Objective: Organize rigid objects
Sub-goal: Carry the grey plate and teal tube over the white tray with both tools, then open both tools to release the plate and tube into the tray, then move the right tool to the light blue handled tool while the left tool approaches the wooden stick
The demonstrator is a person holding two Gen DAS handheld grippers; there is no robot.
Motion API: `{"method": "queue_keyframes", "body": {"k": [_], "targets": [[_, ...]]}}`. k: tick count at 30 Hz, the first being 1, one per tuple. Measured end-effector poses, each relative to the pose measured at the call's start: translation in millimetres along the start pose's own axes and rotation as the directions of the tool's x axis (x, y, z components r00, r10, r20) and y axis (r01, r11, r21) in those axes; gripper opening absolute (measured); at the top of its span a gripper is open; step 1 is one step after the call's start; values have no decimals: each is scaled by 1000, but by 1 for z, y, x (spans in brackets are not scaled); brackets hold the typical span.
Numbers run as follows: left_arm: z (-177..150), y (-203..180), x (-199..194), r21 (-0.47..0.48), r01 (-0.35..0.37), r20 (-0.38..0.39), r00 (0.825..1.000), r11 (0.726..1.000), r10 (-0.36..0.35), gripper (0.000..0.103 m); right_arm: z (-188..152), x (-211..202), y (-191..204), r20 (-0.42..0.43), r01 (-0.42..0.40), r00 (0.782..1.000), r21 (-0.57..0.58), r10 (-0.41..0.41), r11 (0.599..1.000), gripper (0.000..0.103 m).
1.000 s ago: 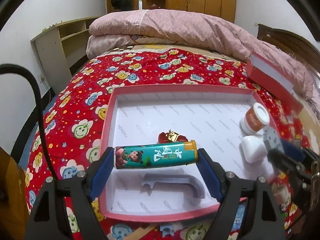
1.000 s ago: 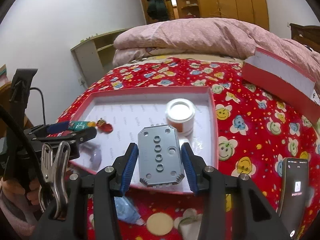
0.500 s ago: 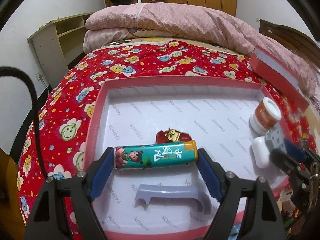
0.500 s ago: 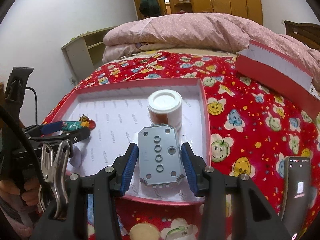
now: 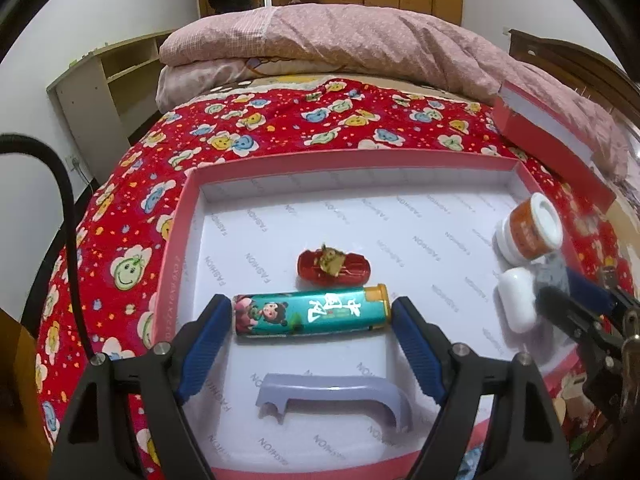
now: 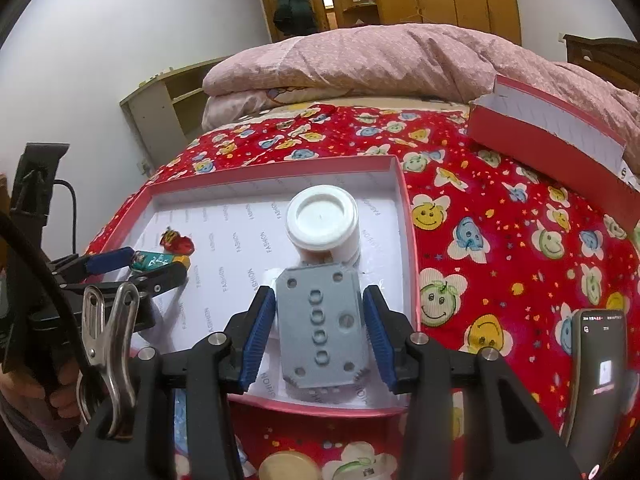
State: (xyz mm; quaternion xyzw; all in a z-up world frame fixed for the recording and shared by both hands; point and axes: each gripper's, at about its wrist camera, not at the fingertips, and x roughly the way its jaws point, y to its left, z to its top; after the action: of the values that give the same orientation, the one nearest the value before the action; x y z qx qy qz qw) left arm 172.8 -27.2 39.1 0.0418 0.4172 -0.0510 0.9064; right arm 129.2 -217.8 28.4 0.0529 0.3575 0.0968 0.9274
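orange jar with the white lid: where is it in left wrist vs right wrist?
Left wrist: orange jar at far right, inside the pink tray by its right wall, above the white case.
Right wrist: orange jar upper centre, lid facing the camera, just beyond the grey plate between the right gripper fingers.
Shared landmark: the red trinket on the tray floor.

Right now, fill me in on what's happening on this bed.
A person is sorting small items into a shallow red box on the bedspread, a pair of tongs in each hand. The left tongs hold a teal tube by its ends above the box floor. The right tongs grip a grey perforated plate near the box's corner, in front of a white-lidded jar.
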Motion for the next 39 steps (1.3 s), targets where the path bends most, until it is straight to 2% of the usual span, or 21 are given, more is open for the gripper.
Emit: {"method": "queue_keyframes", "body": {"k": [4, 6, 14, 21, 39], "targets": [[0, 3, -9, -15, 5, 14, 1000, 1000, -4, 85, 1, -5, 0, 21, 6, 1000, -5, -6, 1000, 48], [0, 5, -13, -21, 8, 13, 1000, 1000, -8, 85, 1, -9, 2, 33, 7, 999, -10, -7, 1000, 54], [-7, 13, -29, -51, 18, 15, 1000, 999, -18, 85, 0, -22, 4, 54, 1, 999, 0, -1, 1000, 60], [-18, 17, -50, -61, 15, 33, 999, 998, -13, 85, -7, -36, 9, 61, -13, 998, -3, 13, 1000, 60], [-75, 45, -78, -130, -33, -24, 999, 991, 30, 85, -33, -71, 29, 52, -62, 997, -21, 63, 998, 60]]}}
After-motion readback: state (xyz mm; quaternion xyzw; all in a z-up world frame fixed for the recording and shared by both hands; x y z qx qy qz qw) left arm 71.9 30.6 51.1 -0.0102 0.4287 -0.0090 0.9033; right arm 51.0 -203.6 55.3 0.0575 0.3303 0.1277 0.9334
